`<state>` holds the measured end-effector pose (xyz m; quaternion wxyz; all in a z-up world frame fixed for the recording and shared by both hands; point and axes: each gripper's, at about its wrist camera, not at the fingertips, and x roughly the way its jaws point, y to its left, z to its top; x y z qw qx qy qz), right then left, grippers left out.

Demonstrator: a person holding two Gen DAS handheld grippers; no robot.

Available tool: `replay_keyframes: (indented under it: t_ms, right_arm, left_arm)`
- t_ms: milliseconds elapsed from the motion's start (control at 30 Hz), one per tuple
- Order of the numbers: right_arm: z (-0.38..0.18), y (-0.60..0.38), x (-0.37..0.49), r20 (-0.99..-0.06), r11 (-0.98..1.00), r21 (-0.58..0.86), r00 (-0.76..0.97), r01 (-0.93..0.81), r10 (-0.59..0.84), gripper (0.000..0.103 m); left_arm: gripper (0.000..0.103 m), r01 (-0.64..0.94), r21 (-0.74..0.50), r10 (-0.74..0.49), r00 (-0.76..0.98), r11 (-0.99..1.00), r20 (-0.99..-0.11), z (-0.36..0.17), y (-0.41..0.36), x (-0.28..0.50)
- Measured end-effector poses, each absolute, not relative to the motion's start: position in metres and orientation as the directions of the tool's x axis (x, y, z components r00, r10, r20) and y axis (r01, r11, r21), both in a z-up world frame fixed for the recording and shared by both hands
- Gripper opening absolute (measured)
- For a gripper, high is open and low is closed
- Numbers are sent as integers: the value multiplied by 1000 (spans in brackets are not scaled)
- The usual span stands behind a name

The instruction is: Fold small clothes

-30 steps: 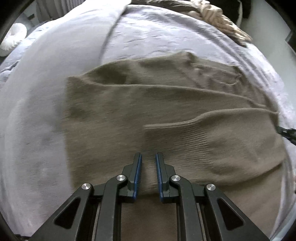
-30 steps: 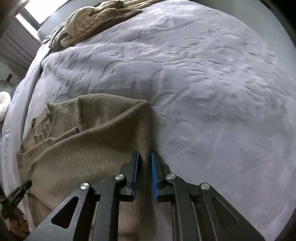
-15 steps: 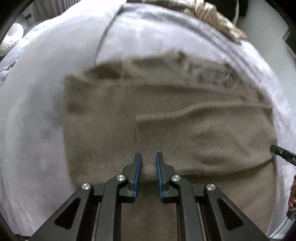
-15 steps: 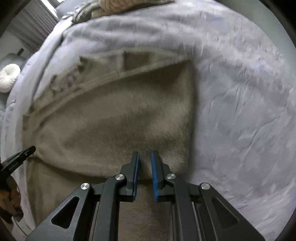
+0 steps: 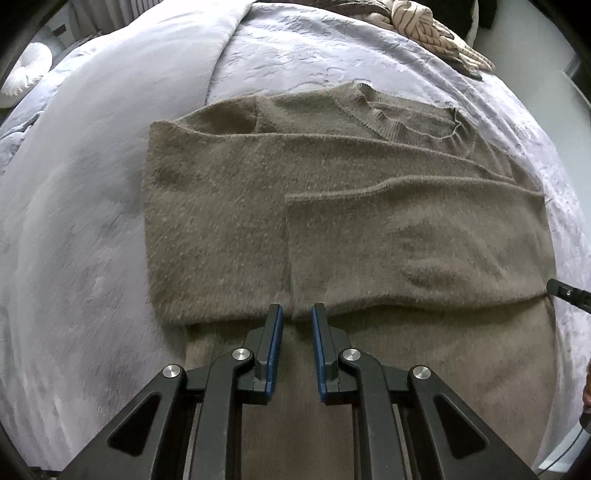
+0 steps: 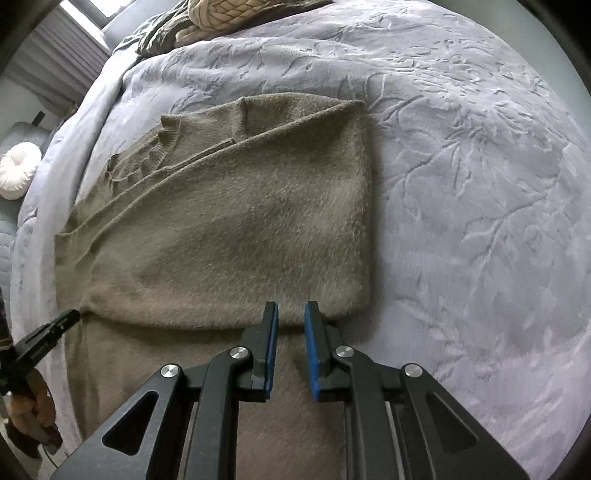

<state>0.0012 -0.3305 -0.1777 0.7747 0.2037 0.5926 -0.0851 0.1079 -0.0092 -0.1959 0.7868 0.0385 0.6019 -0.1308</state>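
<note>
A fuzzy taupe knit sweater (image 5: pixel 332 221) lies on a bed covered with a pale lavender blanket (image 6: pixel 461 166) embossed with a leafy branch pattern. The sweater is folded into a rough rectangle: its ribbed neckline (image 5: pixel 406 118) sits at the far end, sleeves are laid across the body, and the upper half is doubled toward the viewer, leaving a soft rounded fold edge. Just at that fold edge the left tool (image 5: pixel 297 314) has a narrow gap between its blue pads, with no cloth pinched. The right tool (image 6: pixel 290 310), near the sweater's right corner, is opening, nothing between its pads. Beyond the sweater's neckline lies a chunky cream braided knit (image 6: pixel 229 14).
</note>
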Motion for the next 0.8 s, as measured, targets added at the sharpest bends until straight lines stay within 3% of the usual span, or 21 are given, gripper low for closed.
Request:
replay_keyframes:
  t_ms: [367, 433, 467, 500, 667, 800]
  right_arm:
    - [-164, -308, -15, -955, 893, 241, 259, 380, 148, 19]
    - [-163, -302, -14, -953, 893, 248, 258, 376, 156, 46]
    - [-161, -298, -16, -952, 893, 252, 260, 372, 160, 52]
    - [-158, -294, -17, -951, 896, 254, 261, 364, 164, 53]
    - [-153, -279, -19, -951, 897, 266, 248, 354, 184, 53]
    - [-147, -269, -22, -948, 898, 278, 250, 340, 199, 67]
  left_arm:
    - [17, 190, -76, -116, 211, 979, -971, -188, -3, 94]
    - [20, 183, -75, -114, 209, 980, -971, -186, -2, 91]
    - [56, 180, -73, -110, 206, 981, -972, -184, -1, 89]
    - [102, 175, -69, -105, 207, 982, -973, -182, 0, 85]
    - [102, 170, -50, -90, 233, 984, -968, -168, -1, 72]
    - [102, 159, -41, -76, 218, 986, -973, -161, 2, 66]
